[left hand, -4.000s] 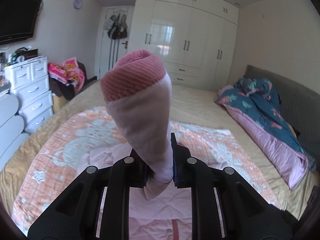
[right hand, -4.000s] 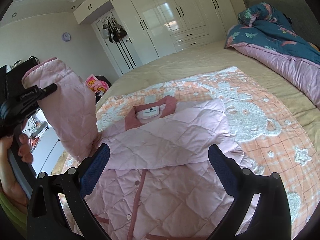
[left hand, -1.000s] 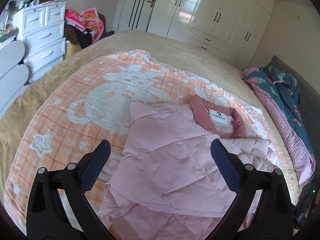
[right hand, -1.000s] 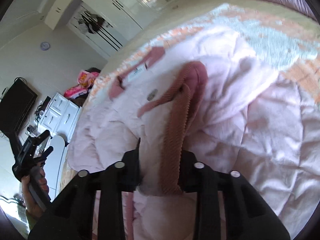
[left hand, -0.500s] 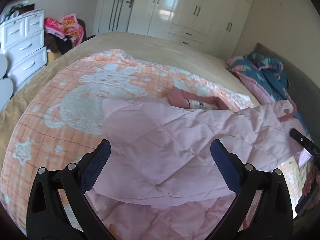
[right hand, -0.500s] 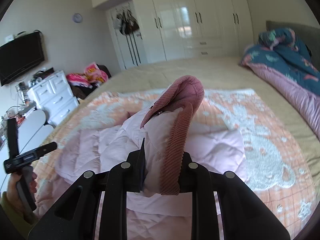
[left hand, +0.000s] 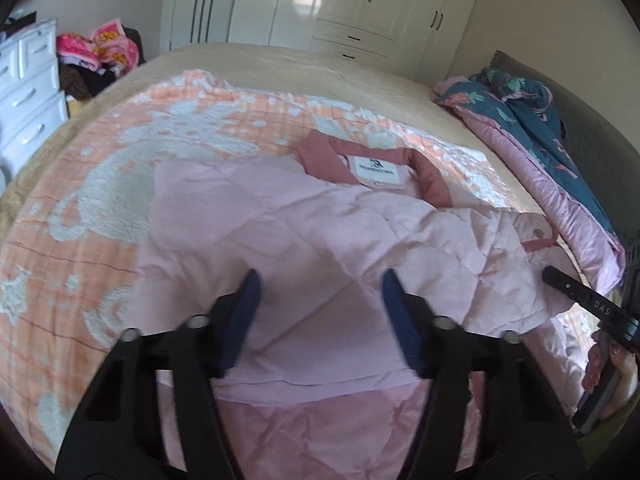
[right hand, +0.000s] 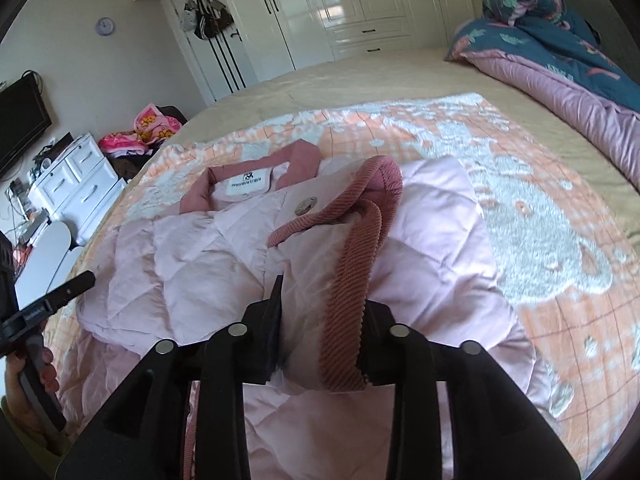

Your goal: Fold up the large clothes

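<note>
While sleeve cuff between right tongs, jacket beneath left tongs.

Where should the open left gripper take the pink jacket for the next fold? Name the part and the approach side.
Probably the lower body panel of the jacket, near its bottom edge, which is hidden under the left gripper. Come in low from the near side: a sleeve lies folded across the chest, while that panel lies flat and free. The right gripper holds the cuff.
</note>
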A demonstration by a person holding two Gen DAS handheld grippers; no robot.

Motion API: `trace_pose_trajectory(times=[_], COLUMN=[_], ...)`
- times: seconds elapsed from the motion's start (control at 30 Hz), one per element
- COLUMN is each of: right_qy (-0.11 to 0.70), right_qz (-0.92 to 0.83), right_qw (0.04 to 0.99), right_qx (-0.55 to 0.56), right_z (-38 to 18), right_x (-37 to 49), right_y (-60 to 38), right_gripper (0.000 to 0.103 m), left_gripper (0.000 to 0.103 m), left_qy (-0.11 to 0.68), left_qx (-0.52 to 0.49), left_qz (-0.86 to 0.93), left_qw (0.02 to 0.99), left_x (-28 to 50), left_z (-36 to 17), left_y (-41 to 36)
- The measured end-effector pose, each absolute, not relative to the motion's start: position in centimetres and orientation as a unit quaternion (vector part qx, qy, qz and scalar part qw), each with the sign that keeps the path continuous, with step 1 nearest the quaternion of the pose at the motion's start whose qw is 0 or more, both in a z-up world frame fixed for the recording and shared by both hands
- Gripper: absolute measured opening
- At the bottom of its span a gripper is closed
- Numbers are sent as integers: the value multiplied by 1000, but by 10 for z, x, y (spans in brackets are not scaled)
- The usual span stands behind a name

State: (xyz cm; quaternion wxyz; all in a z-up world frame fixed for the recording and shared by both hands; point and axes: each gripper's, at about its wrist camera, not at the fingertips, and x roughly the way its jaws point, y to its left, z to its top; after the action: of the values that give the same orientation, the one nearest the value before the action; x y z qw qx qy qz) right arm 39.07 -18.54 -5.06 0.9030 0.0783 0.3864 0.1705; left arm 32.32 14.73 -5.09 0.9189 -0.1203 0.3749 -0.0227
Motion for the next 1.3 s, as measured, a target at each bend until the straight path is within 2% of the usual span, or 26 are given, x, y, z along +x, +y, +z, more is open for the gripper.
trace_pose_trajectory(times=[0.13,0.17,0.2,0.43,0.53,0.8,0.93,1.03,1.13,1.3], right_qy=[381,376,367,350,348,366,388,435,468,450], right_qz=[153,145,138,155,183,255,260,230,212,197], right_qw=[908,912,917,923,919,894,882,867,856,869], right_qx=[80,78,77,45,28,-41,-68,-78,-48,-58], right_z=[-48,-46,-42,-22,-13,-12,-24,-49,-78,-94], right_x=[385,383,379,368,366,369,378,395,410,405], right_y=[-190,-192,-194,-182,-162,-93,-66,-58,-63,-58], right_gripper=[51,61,66,67,71,74,75,77,81,83], left_gripper=[48,49,49,50,56,58,58,58,57,57], left_qy=[382,382,383,403,415,442,441,442,444,446], left_qx=[-116,-121,-124,-124,-130,-150,-150,-148,-143,-142], left_qz=[-23,-25,-28,-20,-19,-20,-20,-19,-21,-19], left_qw=[916,916,915,907,900,884,885,885,884,884], left_x=[325,325,325,329,332,337,337,337,336,336], left_z=[-56,-56,-57,-67,-75,-99,-98,-98,-97,-95], left_y=[142,143,143,144,146,157,156,157,155,154])
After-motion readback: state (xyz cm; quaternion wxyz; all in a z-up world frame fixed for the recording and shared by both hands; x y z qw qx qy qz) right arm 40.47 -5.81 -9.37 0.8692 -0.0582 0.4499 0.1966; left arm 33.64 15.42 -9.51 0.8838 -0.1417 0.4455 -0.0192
